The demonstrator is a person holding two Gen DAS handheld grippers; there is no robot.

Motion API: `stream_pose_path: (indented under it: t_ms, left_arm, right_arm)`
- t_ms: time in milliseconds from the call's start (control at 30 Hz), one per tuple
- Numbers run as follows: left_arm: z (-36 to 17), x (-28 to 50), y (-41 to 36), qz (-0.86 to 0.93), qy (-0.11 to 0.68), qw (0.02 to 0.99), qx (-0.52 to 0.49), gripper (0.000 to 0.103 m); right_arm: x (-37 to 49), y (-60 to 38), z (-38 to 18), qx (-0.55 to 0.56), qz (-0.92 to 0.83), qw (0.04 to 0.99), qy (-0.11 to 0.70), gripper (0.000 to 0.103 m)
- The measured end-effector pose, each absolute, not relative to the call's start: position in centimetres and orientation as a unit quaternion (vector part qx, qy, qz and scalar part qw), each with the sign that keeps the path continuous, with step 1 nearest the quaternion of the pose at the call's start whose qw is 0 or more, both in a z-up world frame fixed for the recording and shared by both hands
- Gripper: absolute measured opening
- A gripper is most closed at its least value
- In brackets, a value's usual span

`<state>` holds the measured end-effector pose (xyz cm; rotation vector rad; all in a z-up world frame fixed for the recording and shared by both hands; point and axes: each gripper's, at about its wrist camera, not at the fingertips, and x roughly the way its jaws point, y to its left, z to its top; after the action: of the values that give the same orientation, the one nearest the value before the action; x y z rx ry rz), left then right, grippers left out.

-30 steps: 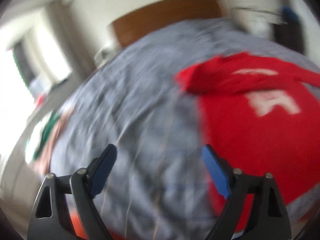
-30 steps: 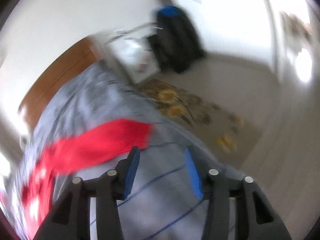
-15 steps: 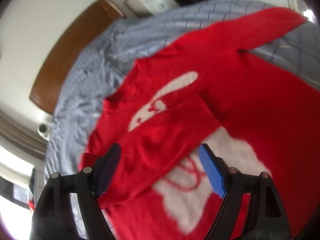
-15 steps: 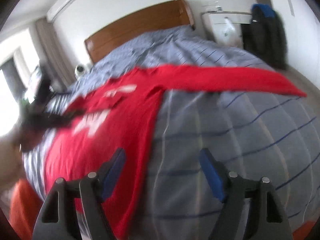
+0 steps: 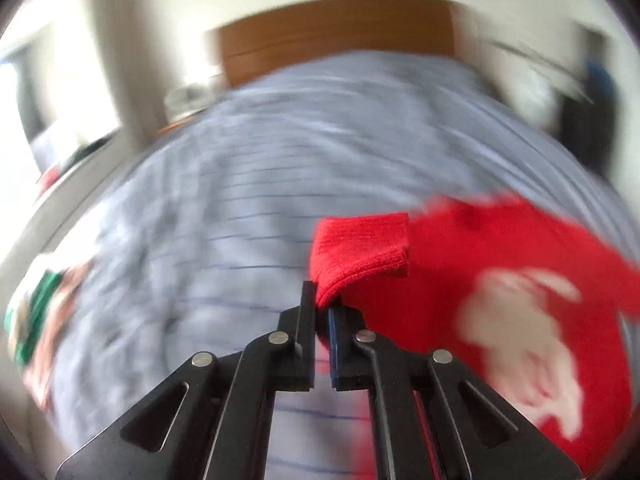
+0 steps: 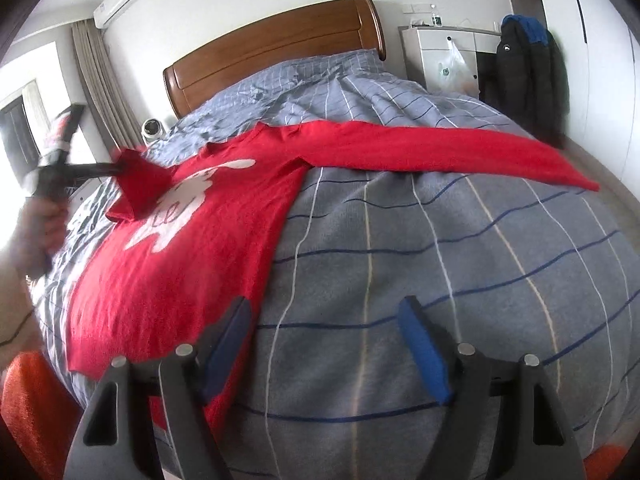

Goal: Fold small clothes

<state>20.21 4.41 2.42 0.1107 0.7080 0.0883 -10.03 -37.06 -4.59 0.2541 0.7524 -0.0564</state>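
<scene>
A red sweater [image 6: 208, 248] with a white print lies spread on the grey checked bed [image 6: 460, 248]. Its right sleeve [image 6: 460, 152] stretches out flat to the right. My left gripper [image 5: 322, 312] is shut on the cuff of the left sleeve [image 5: 360, 252] and holds it lifted above the sweater's body; it also shows in the right wrist view [image 6: 120, 168] at far left. My right gripper [image 6: 326, 344] is open and empty, low over the bedcover beside the sweater's hem.
A wooden headboard [image 6: 276, 48] stands at the back. A white cabinet [image 6: 440, 56] and a dark jacket [image 6: 524, 72] stand at the right. Some green and white cloth [image 5: 36, 312] lies at the bed's left edge. An orange thing [image 6: 28, 400] sits at the front left.
My left gripper has shut on the left sleeve's cuff and lifted it; earlier it was open over the sweater. My right gripper stays open, little moved in the last half second.
</scene>
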Motion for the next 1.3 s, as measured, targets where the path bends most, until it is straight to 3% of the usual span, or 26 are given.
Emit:
stream_pose_path:
  t_ms: [67,233,600,700,767,800,900,1033,1300]
  left_arm:
    - [2.4,20.4,11.3,0.135,0.357,0.924,0.022,0.004]
    - [-2.0,19.4,20.4,0.230,0.413,0.880,-0.046,0.004]
    - [-9.8,16.6,23.3,0.261,0.465,0.839,-0.108,0.005]
    - [-9.6,16.4,23.1,0.264,0.462,0.842,-0.086,0.017]
    - [-8.8,15.2,22.8,0.284,0.459,0.840,-0.061,0.056]
    - [-8.1,14.2,22.8,0.288,0.451,0.843,-0.059,0.061]
    - [-6.0,9.7,21.4,0.237,0.417,0.874,-0.076,0.067]
    - [-5.0,6.6,16.8,0.139,0.393,0.907,-0.063,0.084]
    - [-8.9,8.8,9.3,0.044,0.379,0.924,0.027,0.092]
  right_arm:
    - [-9.8,-37.0,-4.8,0.127,-0.024,0.920,0.370,0.075]
    - [-8.8,-36.8,-5.4,0.126,-0.026,0.916,0.379,0.075]
    - [-8.3,-35.7,-6.3,0.101,-0.046,0.910,0.399,0.075]
    - [-8.4,-35.8,-6.3,0.102,-0.048,0.909,0.401,0.075]
    - [-8.6,-36.1,-6.0,0.103,-0.051,0.908,0.402,0.075]
    - [-8.8,-36.3,-5.6,0.103,-0.056,0.909,0.399,0.075]
    - [-9.7,-37.2,-3.7,0.091,-0.089,0.920,0.371,0.077]
    - [-9.1,-37.7,-1.5,0.067,-0.106,0.935,0.332,0.084]
    - [-4.0,-38.2,-2.8,0.056,-0.111,0.948,0.292,0.086]
